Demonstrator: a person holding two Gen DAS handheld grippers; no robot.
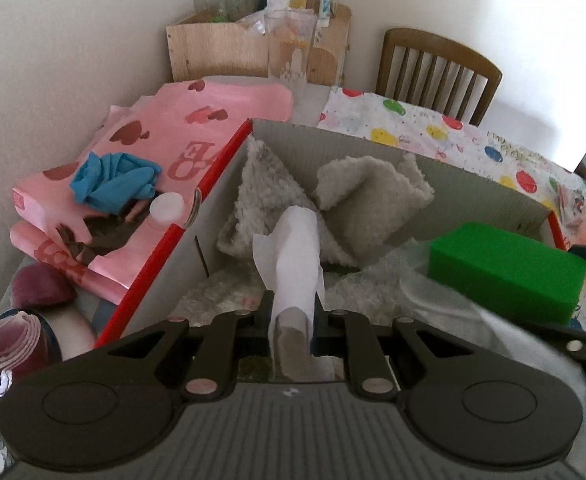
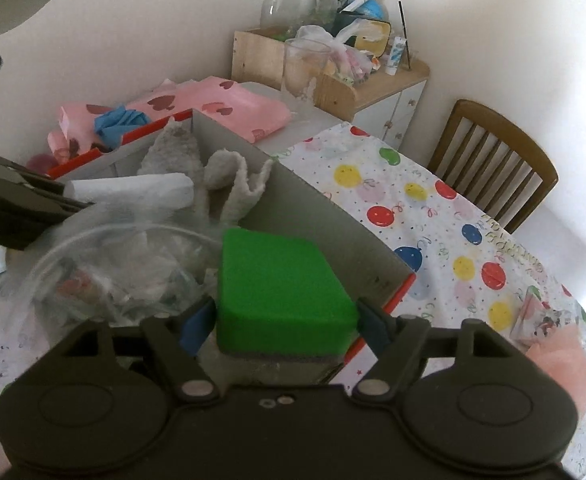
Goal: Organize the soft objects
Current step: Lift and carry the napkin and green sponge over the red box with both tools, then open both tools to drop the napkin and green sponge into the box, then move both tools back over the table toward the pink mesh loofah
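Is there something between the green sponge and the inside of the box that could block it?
Nothing solid. The green sponge sits between the right gripper fingers over the box; below it lie only a clear plastic bag and grey cloths.

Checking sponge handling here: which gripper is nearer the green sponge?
Right. The right gripper has the green sponge between its fingers; the left gripper, shut on white paper, sits beside it.

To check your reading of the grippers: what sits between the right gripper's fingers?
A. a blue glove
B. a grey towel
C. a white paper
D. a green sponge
D: in the right wrist view the green sponge fills the gap of the right gripper; the white paper is in the left gripper.
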